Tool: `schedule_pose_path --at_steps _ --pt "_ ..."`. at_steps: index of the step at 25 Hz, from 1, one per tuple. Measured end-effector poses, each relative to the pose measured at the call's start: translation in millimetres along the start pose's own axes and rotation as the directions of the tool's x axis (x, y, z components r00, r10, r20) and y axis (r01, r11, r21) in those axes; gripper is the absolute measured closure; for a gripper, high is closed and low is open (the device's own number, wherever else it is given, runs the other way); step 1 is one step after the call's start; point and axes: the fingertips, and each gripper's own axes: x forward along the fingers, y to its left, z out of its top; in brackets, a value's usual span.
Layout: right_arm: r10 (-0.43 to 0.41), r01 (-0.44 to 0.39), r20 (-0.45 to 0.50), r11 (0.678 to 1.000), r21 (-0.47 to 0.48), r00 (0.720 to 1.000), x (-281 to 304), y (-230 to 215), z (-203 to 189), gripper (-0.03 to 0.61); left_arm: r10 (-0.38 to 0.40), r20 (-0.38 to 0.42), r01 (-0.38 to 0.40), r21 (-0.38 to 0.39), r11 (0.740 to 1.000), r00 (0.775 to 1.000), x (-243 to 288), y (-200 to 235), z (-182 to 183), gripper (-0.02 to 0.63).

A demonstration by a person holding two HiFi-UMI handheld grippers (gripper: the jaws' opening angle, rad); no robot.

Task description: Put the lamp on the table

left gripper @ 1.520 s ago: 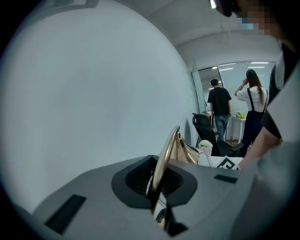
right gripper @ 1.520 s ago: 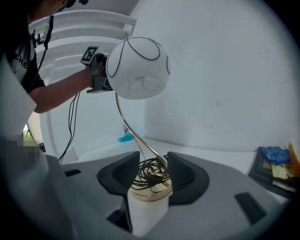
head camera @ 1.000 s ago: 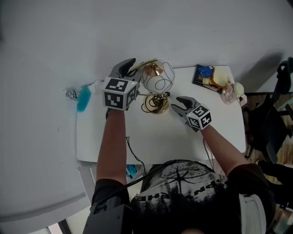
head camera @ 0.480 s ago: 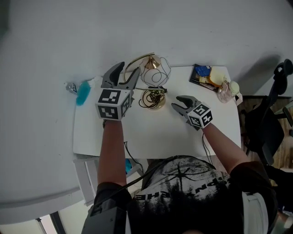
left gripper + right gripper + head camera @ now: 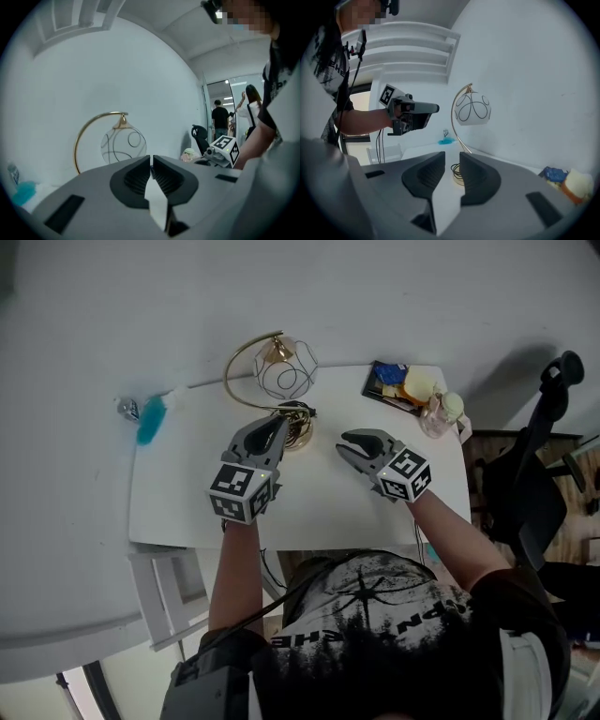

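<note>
The lamp (image 5: 284, 373) stands upright at the table's far edge, a gold arc holding a wire-patterned globe (image 5: 123, 143). Its round base with a coiled black cord (image 5: 300, 430) rests on the white table (image 5: 187, 493). My left gripper (image 5: 276, 425) hovers just in front of the base, apart from it. Its jaws have just been closing and now stand shut with nothing between them (image 5: 151, 161). My right gripper (image 5: 347, 442) hangs to the right of the base. Its jaws have just been closing too, but a gap remains with nothing in it (image 5: 452, 161). The lamp shade (image 5: 472, 108) shows beyond them.
A blue brush (image 5: 148, 418) lies at the table's far left corner. A dark tray with blue and yellow items (image 5: 394, 382) and a small pink-and-yellow object (image 5: 441, 413) sit at the far right. A black office chair (image 5: 534, 484) stands to the right, and a white frame (image 5: 169, 587) at the near left.
My left gripper has drawn back from the lamp's arc toward the person, opened wide and then shut empty. The lamp stays standing. My right gripper's jaws have narrowed.
</note>
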Motion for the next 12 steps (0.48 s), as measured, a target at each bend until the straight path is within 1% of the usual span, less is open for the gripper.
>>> schedule_pose_path --at_steps 2,4,7,9,12 --pt "-0.001 0.001 0.010 1.000 -0.007 1.000 -16 5 0 0.498 -0.016 -0.004 0.015 -0.049 0.999 1.000 -3 -20 -18 0.589" --pt "-0.009 0.009 0.032 1.000 0.005 0.999 -34 9 1 0.525 -0.029 -0.011 0.028 -0.082 0.996 1.000 -6 -39 -35 0.597" --pt "-0.024 0.022 0.059 1.000 0.022 0.998 -61 12 1 0.550 -0.059 -0.003 0.058 -0.138 0.989 0.998 -7 -67 -53 0.598" --pt "-0.033 0.031 0.064 0.999 0.032 0.997 -77 14 -1 0.555 -0.080 -0.002 0.079 -0.156 0.985 0.997 -5 -87 -61 0.598" --pt "-0.052 0.051 0.063 0.998 0.021 0.997 -100 16 -3 0.557 -0.117 -0.004 0.115 -0.159 0.981 0.993 2 -118 -71 0.599"
